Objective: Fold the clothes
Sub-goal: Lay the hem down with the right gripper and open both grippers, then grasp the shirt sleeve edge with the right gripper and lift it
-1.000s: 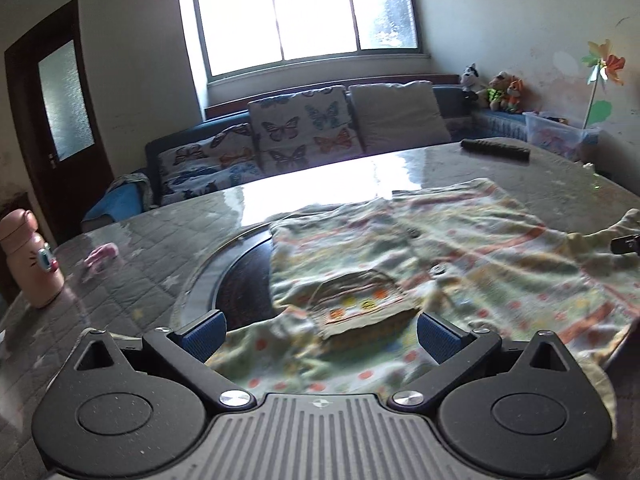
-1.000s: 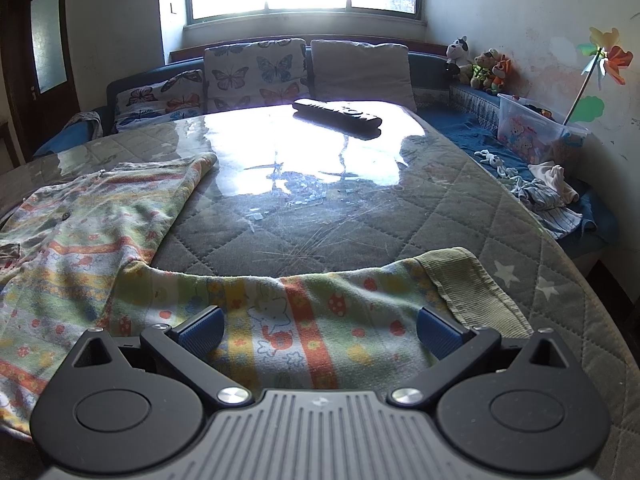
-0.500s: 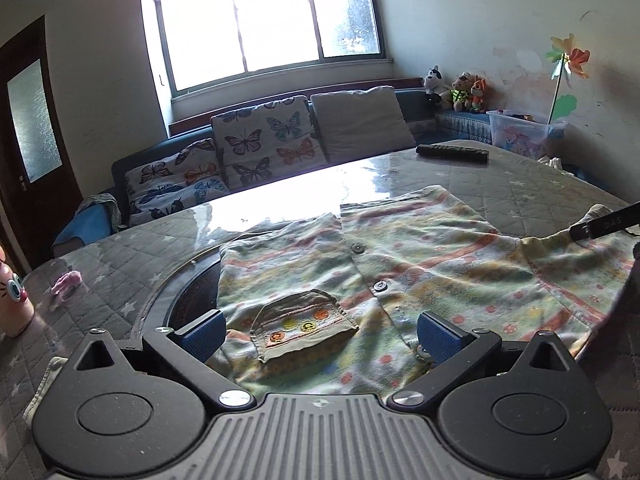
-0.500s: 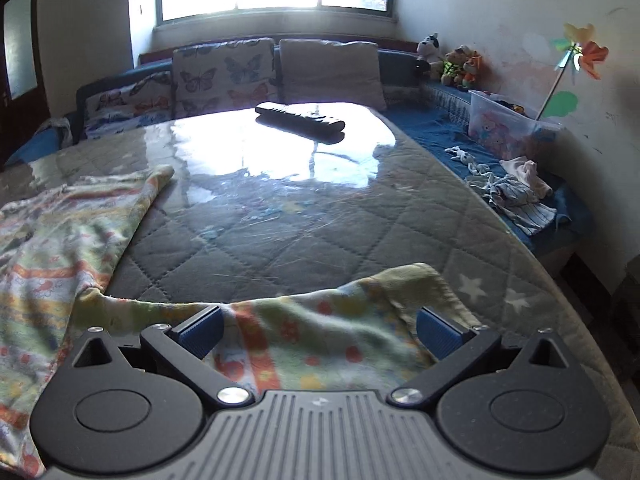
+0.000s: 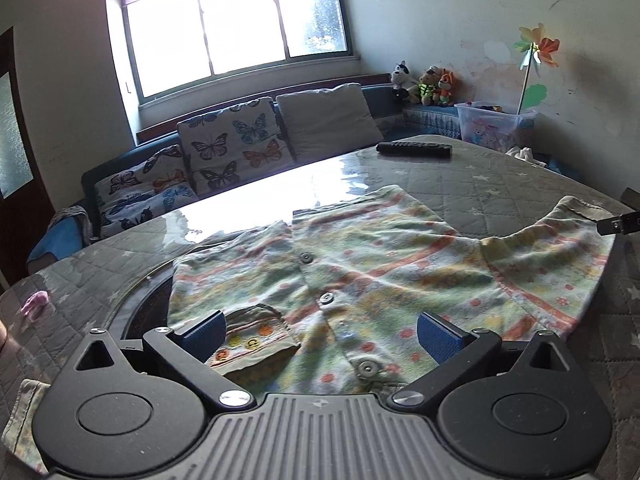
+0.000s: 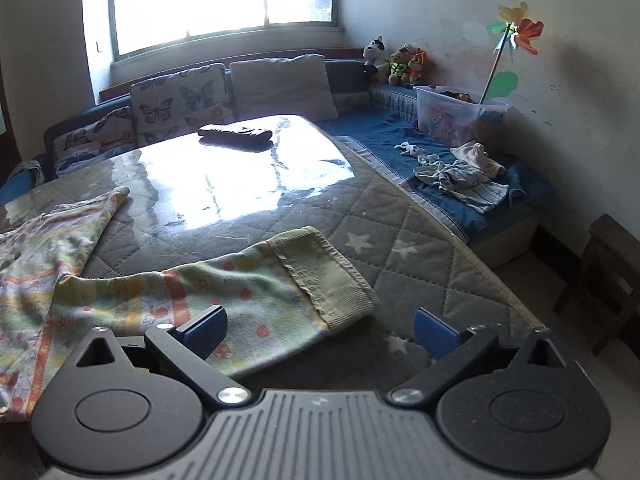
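We see a small pale green cardigan with orange stripes, printed dots and metal snap buttons lying spread out, front side up, on a grey quilted table cover with white stars under a shiny clear sheet. In the left wrist view, our left gripper is low over the near edge of the garment, with its two blue-padded fingers wide apart and nothing between them; a small olive pocket with round coloured faces lies just in front of the left pad. In the right wrist view, our right gripper is over the sleeve, which lies stretched to the right and ends in a ribbed olive cuff. Its fingers are also wide apart; the left pad is above the sleeve cloth and the right pad is above the bare cover. We cannot tell if the pads touch the fabric. A black remote control lies on the far part of the table, well apart from the garment. Behind the table there is a dark blue sofa with butterfly-print cushions, and more crumpled small clothes lie on the blue bench at the right.
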`<state>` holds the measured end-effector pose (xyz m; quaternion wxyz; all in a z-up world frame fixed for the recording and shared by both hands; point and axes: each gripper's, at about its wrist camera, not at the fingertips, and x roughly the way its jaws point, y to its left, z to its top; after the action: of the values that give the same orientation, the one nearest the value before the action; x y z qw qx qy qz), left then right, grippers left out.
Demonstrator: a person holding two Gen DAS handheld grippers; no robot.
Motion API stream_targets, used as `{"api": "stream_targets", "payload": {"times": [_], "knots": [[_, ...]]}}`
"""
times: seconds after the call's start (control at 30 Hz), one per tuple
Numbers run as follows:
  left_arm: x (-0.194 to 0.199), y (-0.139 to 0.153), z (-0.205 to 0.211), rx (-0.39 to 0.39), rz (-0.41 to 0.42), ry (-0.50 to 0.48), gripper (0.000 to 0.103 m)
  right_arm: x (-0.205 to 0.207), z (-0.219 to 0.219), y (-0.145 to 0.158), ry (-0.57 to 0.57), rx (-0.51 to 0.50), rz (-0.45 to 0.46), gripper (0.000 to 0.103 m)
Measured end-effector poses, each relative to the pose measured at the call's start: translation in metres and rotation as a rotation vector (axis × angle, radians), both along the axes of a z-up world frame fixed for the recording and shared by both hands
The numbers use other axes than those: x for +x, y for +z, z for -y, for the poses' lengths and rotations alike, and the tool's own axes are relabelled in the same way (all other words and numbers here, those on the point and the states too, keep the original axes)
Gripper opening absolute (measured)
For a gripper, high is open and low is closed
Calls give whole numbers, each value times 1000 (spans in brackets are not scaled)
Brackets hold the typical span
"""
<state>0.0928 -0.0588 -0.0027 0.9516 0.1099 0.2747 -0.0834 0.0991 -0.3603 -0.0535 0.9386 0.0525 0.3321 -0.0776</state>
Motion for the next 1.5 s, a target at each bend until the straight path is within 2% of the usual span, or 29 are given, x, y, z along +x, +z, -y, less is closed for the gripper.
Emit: {"api": "stream_targets", "payload": {"times": [0.73, 1.13, 1.23, 1.3, 1.33, 1.4, 1.47, 1.5], "knots": [[0, -4, 16, 12, -30, -40, 103, 10, 6, 3, -19, 24, 2, 74], [3, -9, 20, 11, -52, -43, 103, 18, 9, -4, -19, 15, -16, 52], [4, -10, 21, 10, -57, -46, 103, 20, 7, -5, -15, 6, -19, 50], [4, -10, 23, 9, -59, -48, 103, 20, 7, -5, -14, 5, -19, 43], [5, -10, 23, 9, -59, -49, 103, 19, 7, -5, -15, 7, -19, 34], [6, -10, 24, 10, -59, -52, 103, 19, 7, -4, -17, 11, -18, 29], [7, -10, 26, 9, -59, -55, 103, 17, 7, -4, -11, 23, -13, 15], [8, -10, 28, 10, -59, -56, 103, 15, 7, -3, -8, 36, -10, 13]]}}
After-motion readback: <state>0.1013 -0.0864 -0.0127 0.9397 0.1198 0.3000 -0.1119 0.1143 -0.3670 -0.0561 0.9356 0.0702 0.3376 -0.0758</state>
